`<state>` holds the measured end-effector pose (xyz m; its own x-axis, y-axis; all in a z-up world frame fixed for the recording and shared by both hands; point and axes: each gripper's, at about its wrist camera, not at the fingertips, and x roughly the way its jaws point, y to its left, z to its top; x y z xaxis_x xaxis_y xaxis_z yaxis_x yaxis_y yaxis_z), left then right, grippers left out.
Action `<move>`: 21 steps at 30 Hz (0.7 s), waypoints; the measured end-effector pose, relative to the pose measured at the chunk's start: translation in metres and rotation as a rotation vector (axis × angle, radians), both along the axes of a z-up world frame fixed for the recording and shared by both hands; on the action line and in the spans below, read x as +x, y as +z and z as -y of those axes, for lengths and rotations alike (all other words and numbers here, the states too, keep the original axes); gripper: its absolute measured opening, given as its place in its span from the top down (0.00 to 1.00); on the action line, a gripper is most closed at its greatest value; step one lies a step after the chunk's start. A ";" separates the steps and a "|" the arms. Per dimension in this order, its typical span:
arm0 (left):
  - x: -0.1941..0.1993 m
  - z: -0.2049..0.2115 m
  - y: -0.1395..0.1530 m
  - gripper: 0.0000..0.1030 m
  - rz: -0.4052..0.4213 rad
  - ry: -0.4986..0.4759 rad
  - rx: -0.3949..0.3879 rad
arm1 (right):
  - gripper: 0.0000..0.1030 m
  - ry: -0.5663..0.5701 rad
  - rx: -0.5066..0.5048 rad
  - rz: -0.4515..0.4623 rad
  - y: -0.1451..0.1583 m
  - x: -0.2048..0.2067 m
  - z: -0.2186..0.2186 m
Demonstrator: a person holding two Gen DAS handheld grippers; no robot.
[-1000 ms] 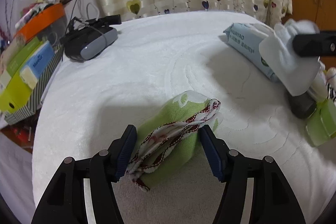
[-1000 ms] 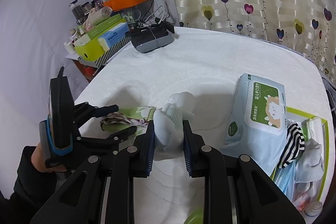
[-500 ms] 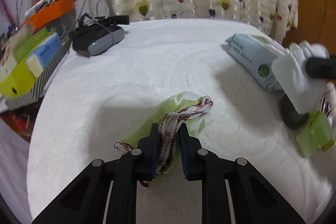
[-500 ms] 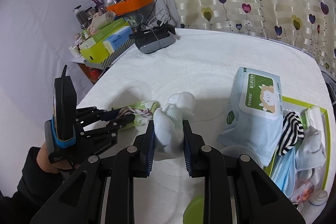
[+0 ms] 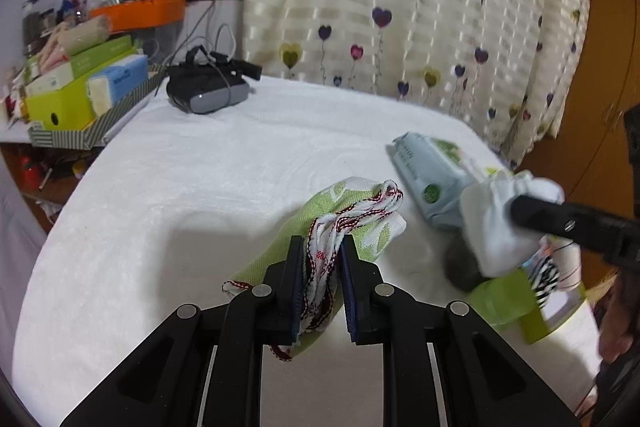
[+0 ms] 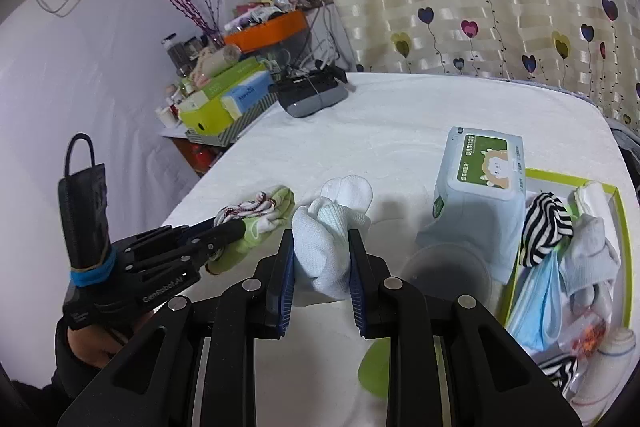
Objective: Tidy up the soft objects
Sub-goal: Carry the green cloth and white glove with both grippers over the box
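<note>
My left gripper [image 5: 320, 247] is shut on a green cloth with red-and-white trim [image 5: 352, 223] and holds it lifted off the white bed cover [image 5: 224, 163]. It also shows in the right wrist view [image 6: 264, 215], pinched in the left gripper [image 6: 236, 227]. My right gripper [image 6: 322, 243] is shut on white socks [image 6: 332, 227] and holds them above the bed. In the left wrist view the socks [image 5: 500, 223] hang from the right gripper at the right.
A wet-wipes pack [image 6: 480, 191] lies on the bed beside a green-rimmed tray [image 6: 624, 227] holding socks, a striped cloth and a face mask. A dark round lid [image 6: 444, 271] and a VR headset [image 6: 312, 95] lie on the bed. A cluttered shelf [image 5: 80, 83] stands at left.
My left gripper closed on the green cloth and raised it off the bed. My right gripper kept its hold on the white socks and moved nearer the tray.
</note>
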<state>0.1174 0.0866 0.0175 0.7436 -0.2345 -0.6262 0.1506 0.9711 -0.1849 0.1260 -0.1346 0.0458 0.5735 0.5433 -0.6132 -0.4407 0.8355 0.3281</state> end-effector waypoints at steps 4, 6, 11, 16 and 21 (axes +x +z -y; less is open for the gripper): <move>-0.020 0.013 0.013 0.84 0.033 0.014 -0.024 | 0.76 -0.011 0.017 0.026 0.002 -0.016 0.010; -0.030 0.020 0.018 0.84 0.051 0.014 -0.032 | 0.76 -0.019 0.024 0.032 0.003 -0.023 0.016; -0.047 0.038 0.028 0.84 0.075 0.022 -0.044 | 0.76 -0.046 0.037 0.052 0.007 -0.042 0.035; -0.061 0.054 0.033 0.84 0.091 0.023 -0.058 | 0.76 -0.073 0.043 0.069 0.011 -0.059 0.052; -0.072 0.072 0.037 0.84 0.103 0.000 -0.058 | 0.76 -0.094 0.054 0.092 0.017 -0.073 0.067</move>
